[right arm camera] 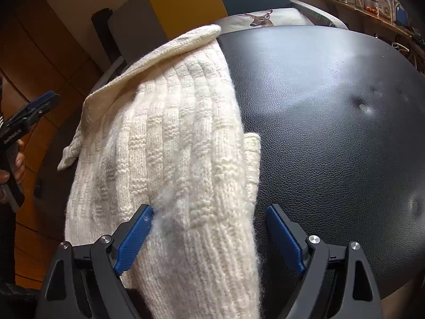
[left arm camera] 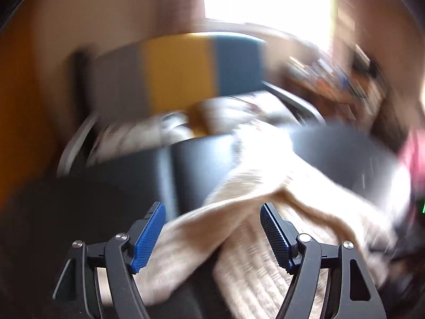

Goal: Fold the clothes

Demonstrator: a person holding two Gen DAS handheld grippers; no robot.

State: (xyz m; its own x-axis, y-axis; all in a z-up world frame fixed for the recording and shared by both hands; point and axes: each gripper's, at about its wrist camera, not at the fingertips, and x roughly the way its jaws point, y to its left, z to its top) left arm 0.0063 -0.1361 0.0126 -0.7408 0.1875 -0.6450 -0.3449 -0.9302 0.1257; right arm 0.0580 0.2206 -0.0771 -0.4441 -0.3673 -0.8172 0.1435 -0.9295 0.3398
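A cream knitted sweater (right arm camera: 164, 143) lies folded along the left side of a black leather seat (right arm camera: 332, 111). My right gripper (right arm camera: 209, 215) is open, its blue pads either side of the sweater's near end, holding nothing. My left gripper (left arm camera: 212, 212) is open above the sweater (left arm camera: 252, 226); that view is blurred by motion. The left gripper also shows at the left edge of the right wrist view (right arm camera: 39, 103), off the seat, held in a hand.
A cushion with a deer print (right arm camera: 263, 18) lies behind the seat. Grey, yellow and blue panels (right arm camera: 186, 2) stand behind it. A shelf with small items (right arm camera: 372, 2) runs along the right wall. Wooden floor (right arm camera: 32, 239) lies to the left.
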